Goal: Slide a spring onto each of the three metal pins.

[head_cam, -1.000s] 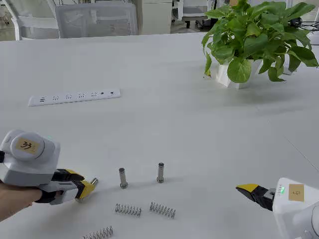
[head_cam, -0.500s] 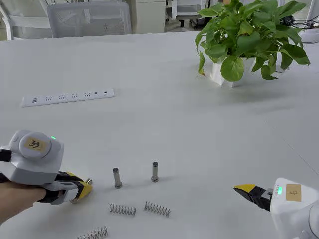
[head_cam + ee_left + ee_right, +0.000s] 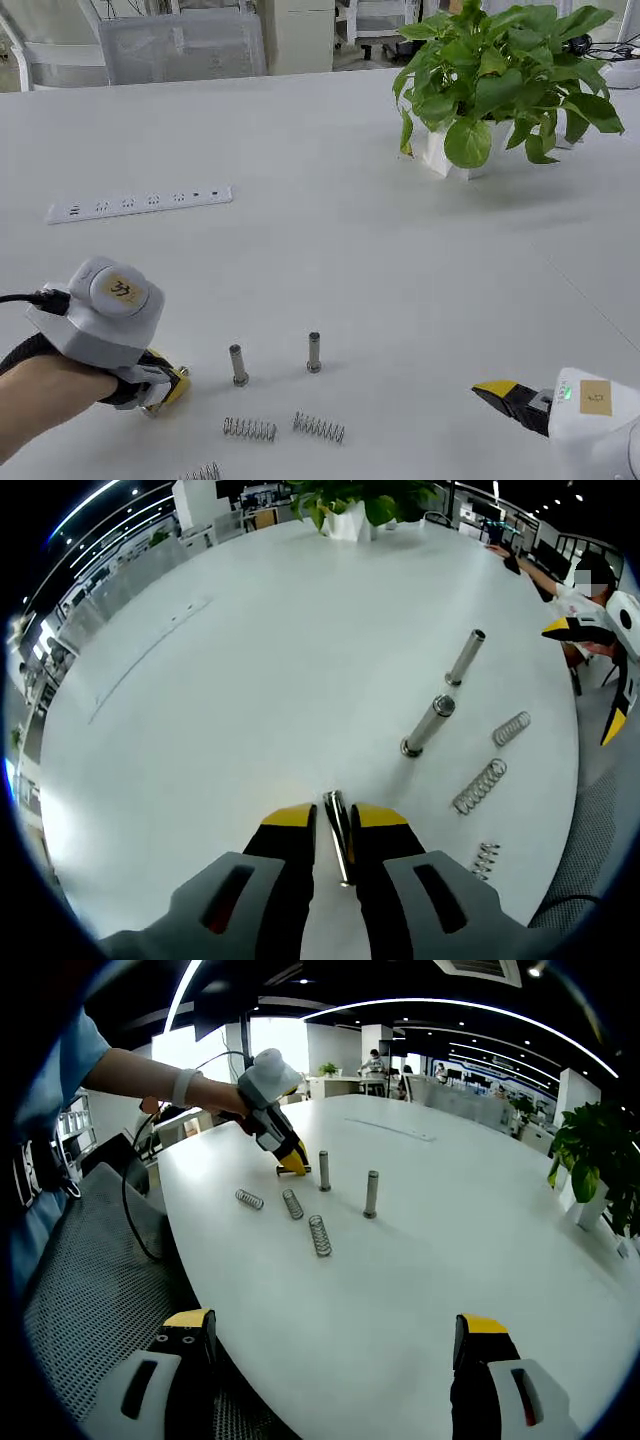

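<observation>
Left gripper (image 3: 170, 388) has rolled more upright, jaws closed narrow on the third pin (image 3: 337, 840), which lies along them. Right gripper (image 3: 335, 1330) gapes wide and empty, well apart from the springs (image 3: 319, 427), which lie flat and crosswise, nearer the left.

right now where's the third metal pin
In the left gripper view, the third pin is clamped between the left gripper's jaws, left of the two upright pins.

Potted plant (image 3: 505, 75) at back — power strip (image 3: 140, 203) nearer.
</observation>
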`<state>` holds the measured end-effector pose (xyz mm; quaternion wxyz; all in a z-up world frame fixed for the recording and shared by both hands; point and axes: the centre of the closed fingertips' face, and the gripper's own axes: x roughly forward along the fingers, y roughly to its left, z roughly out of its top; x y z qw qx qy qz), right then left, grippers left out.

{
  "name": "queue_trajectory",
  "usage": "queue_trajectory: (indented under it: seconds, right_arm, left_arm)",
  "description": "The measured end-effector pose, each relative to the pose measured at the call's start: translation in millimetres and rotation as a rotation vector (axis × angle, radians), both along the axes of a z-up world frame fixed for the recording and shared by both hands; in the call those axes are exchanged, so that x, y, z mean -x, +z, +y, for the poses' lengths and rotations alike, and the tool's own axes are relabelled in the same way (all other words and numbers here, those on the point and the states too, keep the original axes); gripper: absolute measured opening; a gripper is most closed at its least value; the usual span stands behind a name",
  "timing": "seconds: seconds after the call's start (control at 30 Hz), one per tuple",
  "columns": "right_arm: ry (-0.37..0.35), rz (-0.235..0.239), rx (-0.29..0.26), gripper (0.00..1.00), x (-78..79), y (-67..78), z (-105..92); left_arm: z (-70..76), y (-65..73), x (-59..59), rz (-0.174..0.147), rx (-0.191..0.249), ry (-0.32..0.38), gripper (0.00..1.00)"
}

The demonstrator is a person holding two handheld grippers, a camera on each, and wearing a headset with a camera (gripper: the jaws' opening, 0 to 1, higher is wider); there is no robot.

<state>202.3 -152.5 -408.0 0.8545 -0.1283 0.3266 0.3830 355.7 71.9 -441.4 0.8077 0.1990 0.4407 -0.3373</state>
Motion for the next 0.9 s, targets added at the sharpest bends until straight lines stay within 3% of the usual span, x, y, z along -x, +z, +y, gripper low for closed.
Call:
queue_trajectory:
  seconds: [0.33, 0.6, 0.9]
  right_arm:
    - [-0.009, 0.007, -0.016, 0.99, 2.5, 0.2, 0.8]
    - [-0.017, 0.005, -0.016, 0.99, 3.1, 0.8, -0.4]
    - [-0.016, 0.008, -0.016, 0.99, 2.6, 0.2, 0.8]
  left_arm:
    - [-2.1, -0.8, -1.0, 0.021, -0.066, -0.016, 0.06]
    - [-1.0, -1.1, 2.1, 0.022, -0.051, 0.011, 0.05]
    - [0.2, 1.0, 4.3, 0.023, 0.010, 0.058, 0.05]
